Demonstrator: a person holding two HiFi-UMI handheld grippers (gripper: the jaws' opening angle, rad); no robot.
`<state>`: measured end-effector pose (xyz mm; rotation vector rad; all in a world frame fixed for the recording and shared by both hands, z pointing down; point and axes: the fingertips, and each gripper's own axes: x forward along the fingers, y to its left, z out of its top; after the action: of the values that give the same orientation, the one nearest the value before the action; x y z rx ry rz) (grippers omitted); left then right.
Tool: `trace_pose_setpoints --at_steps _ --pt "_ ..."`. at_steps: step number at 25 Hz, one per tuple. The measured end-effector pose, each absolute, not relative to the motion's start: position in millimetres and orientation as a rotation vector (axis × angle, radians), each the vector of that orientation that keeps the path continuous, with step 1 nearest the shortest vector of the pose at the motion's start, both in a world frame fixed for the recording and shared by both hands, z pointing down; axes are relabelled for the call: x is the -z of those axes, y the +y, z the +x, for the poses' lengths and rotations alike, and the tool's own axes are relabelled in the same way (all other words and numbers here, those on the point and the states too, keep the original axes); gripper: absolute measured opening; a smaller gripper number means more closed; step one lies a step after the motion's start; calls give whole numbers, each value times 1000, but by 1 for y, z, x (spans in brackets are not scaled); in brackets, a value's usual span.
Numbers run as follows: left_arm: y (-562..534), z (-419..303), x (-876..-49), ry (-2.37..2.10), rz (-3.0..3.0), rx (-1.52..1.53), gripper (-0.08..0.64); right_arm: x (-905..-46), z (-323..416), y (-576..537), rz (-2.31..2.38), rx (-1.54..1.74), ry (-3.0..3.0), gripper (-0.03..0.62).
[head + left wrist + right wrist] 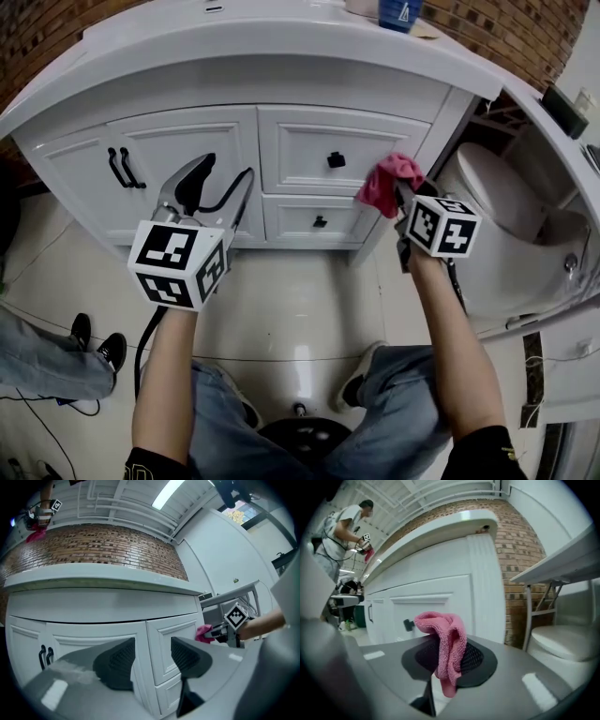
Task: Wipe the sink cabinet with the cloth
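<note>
Head view: I looked steeply down on the white sink cabinet, with both grippers held up in front of it.
Left gripper: I had it before the left doors, just right of the black door handles; its jaws stood apart with nothing between them.
Cloth: pink and bunched, at the right end of the upper drawer, right of the black knob. I couldn't tell whether it touched the front.
Right gripper: its jaws were clenched on the cloth, which drooped from them.
Far right: a white toilet stood beside the cabinet.
</note>
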<state>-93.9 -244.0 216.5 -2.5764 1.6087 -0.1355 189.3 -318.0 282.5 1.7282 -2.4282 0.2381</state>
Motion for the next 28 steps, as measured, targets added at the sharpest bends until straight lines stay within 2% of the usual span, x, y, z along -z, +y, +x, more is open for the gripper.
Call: trace_pose_setpoints --at_steps 4,7,9,12,18,23,28 --pt "-243 -99 -217 1629 -2558 135 238 -324 62 -298 1317 -357 -2581 75" --pt "-241 -108 -215 1655 -2541 134 238 -339 -28 -283 1071 -304 -2660 75" --pt "-238 -117 -211 1680 -2528 113 238 -331 -63 -290 1059 -306 -2736 75" --pt "-234 -129 -206 1710 -2509 96 238 -323 -74 -311 1195 -418 -2785 75" --pt "-239 -133 -211 1716 -2534 109 238 -341 -19 -324 1377 -422 -2663 75" --pt "-245 -115 -212 1664 -2563 93 238 -345 86 -328 1607 -412 -2550 75" --pt "-250 -100 -215 1622 -2591 100 238 -361 203 -325 1886 -594 -2431 76"
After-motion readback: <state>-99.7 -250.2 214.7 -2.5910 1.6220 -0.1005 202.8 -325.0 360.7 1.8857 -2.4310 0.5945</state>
